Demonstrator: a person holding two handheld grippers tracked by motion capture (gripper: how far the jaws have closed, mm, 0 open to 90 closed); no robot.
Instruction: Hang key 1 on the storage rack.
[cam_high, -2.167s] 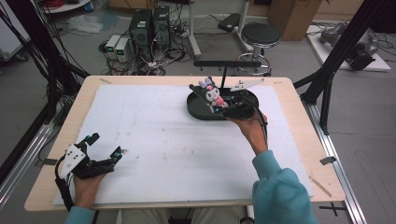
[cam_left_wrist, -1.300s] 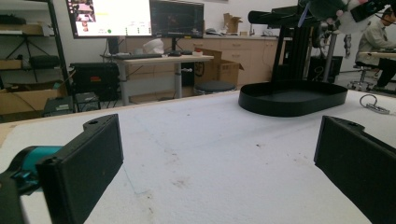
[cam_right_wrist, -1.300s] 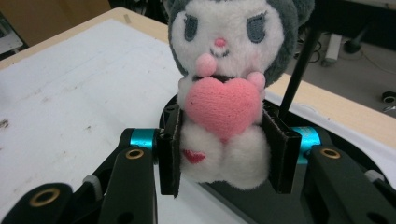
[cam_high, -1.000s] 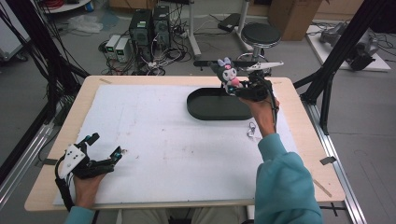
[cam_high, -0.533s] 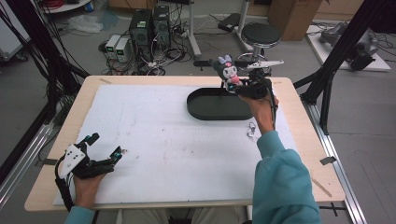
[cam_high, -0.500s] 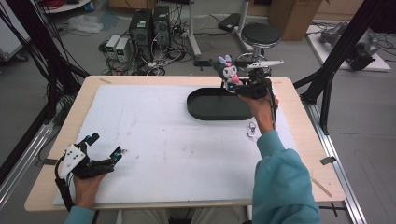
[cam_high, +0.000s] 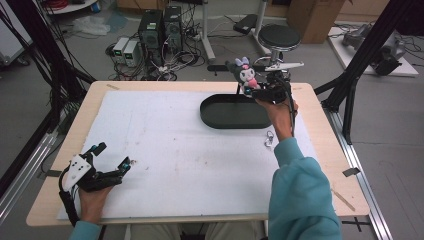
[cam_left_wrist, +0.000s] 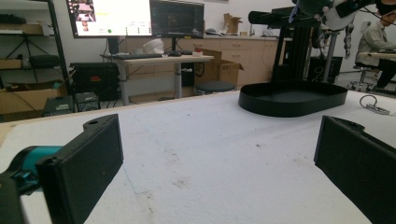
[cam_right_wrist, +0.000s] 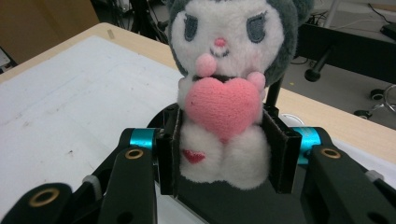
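Note:
A plush toy (cam_high: 243, 75) with a grey hood, white face and pink heart (cam_right_wrist: 224, 102) is held in the air above the far right rim of the black oval tray (cam_high: 235, 112). My right gripper (cam_high: 260, 90) is shut on the toy's lower body, one jaw on each side, as the right gripper view (cam_right_wrist: 223, 154) shows. My left gripper (cam_high: 112, 162) rests near the table's front left corner, jaws wide open with nothing between them. From the left gripper view the tray (cam_left_wrist: 292, 97) stands far ahead to the right.
A small metal key ring (cam_high: 269, 139) lies on the white mat (cam_high: 170, 145) just in front of the tray, also visible as the ring (cam_left_wrist: 371, 103). Black frame posts stand at both sides of the table. A stool (cam_high: 279, 37) and computers sit on the floor behind.
My right gripper lifted the plush toy out of the tray and carried it up to the tray's far right side, where it has held still. The left gripper has not moved.

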